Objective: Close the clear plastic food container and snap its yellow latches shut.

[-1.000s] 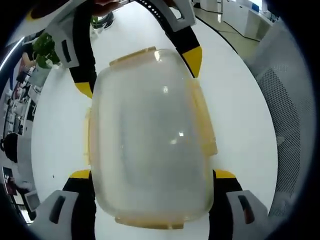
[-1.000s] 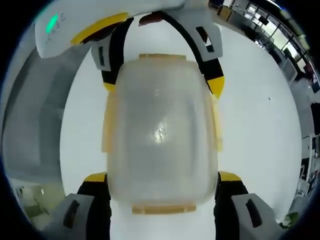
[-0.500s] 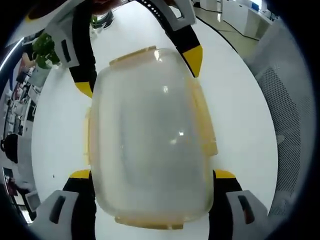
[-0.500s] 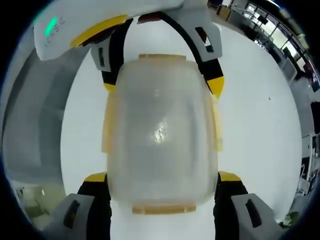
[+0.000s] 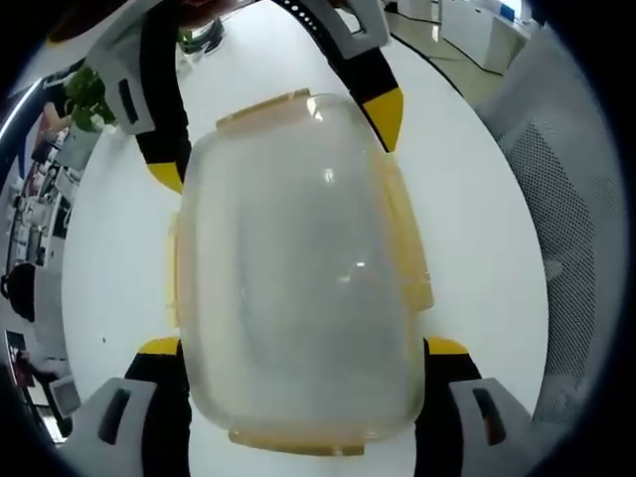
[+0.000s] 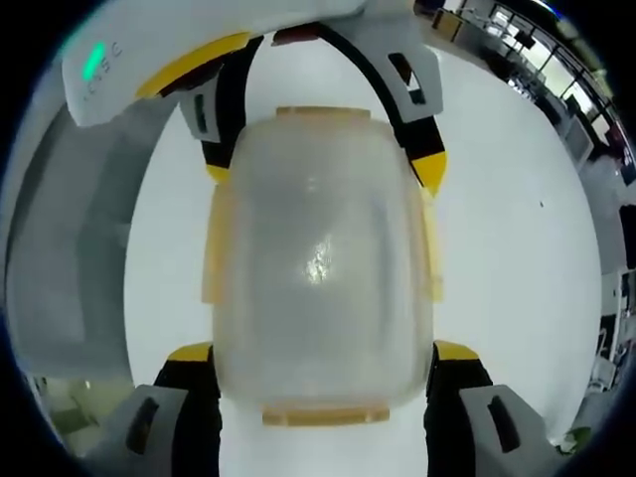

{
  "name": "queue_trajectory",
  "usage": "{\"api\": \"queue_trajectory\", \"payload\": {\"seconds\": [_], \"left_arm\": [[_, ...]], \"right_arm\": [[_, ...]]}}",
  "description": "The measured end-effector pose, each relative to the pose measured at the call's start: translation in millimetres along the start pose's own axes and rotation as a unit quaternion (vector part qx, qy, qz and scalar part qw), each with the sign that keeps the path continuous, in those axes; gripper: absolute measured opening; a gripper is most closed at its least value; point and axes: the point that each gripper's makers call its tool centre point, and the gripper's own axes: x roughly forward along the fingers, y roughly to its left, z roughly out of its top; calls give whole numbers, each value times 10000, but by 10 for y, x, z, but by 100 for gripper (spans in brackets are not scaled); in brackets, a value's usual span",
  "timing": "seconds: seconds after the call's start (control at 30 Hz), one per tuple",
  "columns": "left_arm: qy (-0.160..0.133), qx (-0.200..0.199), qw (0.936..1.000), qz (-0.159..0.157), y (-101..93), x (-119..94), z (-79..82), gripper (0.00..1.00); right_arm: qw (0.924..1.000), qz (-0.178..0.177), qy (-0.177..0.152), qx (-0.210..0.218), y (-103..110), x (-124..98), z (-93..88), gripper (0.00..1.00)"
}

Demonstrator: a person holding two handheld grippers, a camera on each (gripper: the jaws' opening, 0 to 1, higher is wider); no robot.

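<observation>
while the clear plastic food container (image 5: 298, 278) lay lid-up on the white surface (image 5: 477, 229), its lid already sat on the body and its yellow latches (image 5: 402, 243) ran along all four edges; whether each was snapped home could not be told. the step in hand looked like pressing the side latches shut, and doing it well would mean squeezing evenly from both sides with the tips low on the flaps, keeping the box flat so it did not skid or tip.

in the left gripper view the left tool (image 5: 303, 348) stood wide apart, its yellow-tipped jaws at about 8 and 4 o'clock, hard against the container's long sides; the right tool (image 5: 273, 144) straddled the far end at 11 and 1 o'clock. the right gripper view showed the mirror of this: the right tool (image 6: 323, 353) spread wide around the container (image 6: 318, 258), tips beside its latches (image 6: 214, 243), and the left tool (image 6: 323, 169) at the far end. both seemed to touch or bracket the box rather than lift it. a mesh chair (image 5: 556, 209) stood at 3 o'clock beyond the surface.
</observation>
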Motion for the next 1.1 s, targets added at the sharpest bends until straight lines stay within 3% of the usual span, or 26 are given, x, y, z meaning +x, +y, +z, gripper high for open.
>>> {"api": "queue_trajectory", "payload": {"seconds": [1.1], "left_arm": [[44,-107,9999,-3,-186,-154,-393,95]], "right_arm": [[10000,12,57,-46,128,103,429,85]]}}
